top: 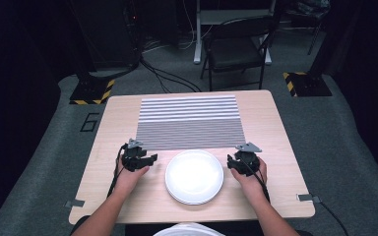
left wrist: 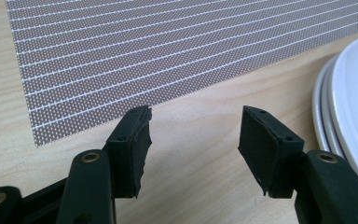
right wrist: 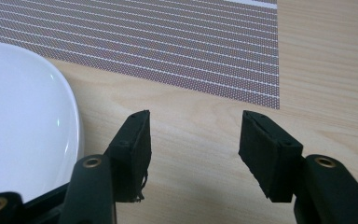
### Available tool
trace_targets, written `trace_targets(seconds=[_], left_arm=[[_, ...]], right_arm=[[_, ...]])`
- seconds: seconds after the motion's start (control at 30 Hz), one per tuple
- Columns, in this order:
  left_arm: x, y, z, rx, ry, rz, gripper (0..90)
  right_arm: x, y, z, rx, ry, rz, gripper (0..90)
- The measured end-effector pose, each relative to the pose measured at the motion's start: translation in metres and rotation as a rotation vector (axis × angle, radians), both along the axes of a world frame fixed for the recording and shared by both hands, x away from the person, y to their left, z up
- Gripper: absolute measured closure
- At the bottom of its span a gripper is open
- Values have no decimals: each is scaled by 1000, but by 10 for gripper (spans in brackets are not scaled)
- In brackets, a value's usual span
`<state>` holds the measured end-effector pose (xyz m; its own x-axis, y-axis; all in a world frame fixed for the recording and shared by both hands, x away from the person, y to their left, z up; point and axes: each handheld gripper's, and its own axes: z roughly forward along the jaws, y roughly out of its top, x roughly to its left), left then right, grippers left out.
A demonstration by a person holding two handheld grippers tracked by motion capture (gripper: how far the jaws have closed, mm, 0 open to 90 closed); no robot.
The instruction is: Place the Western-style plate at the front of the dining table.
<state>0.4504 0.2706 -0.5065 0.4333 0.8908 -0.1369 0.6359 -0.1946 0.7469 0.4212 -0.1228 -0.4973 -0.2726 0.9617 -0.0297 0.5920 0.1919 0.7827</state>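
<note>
Where pale woodgrain table (top: 275,118) spreads, round glossy white plates (top: 194,176), ribbed woven placemat (top: 189,122)

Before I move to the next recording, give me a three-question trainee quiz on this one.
1. True or false: the left tongs are shut on a plate.
2. Multiple choice: where do the plates sit? A) on the mat B) on the table, between the two tongs C) on the chair
3. Fill in: in the left gripper view, the stack shows more than one white ____ edge.

Key
1. False: both the left and the right tongs stand open over bare wood, holding nothing.
2. B: the stack lies nearer the person than the striped mat.
3. plate
</note>
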Motion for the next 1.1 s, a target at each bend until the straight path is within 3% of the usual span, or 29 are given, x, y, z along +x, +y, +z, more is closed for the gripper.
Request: trace_targets(seconds=[0.2, 0.4, 0.53, 0.67, 0.83, 1.0, 1.1], left_arm=[[-6, -1, 7, -54, -10, 8, 464], [-10, -1, 14, -49, 0, 19, 463], [-14, -2, 17, -41, 11, 11, 469], [-20, -4, 21, -71, 5, 19, 464], [-25, -9, 25, -71, 13, 11, 441], [-29, -12, 28, -85, -2, 13, 446], [-31, -16, 30, -73, -11, 16, 462]], right_arm=[[-6, -2, 4, 40, 32, 20, 486], [-16, -1, 12, 43, 41, 33, 498], [-20, -2, 17, 74, 48, 23, 502], [-25, -3, 24, 100, 36, 23, 502], [-31, 2, 28, 107, 47, 25, 489], [-36, 10, 27, 99, 48, 33, 493], [-37, 13, 28, 111, 37, 42, 489]])
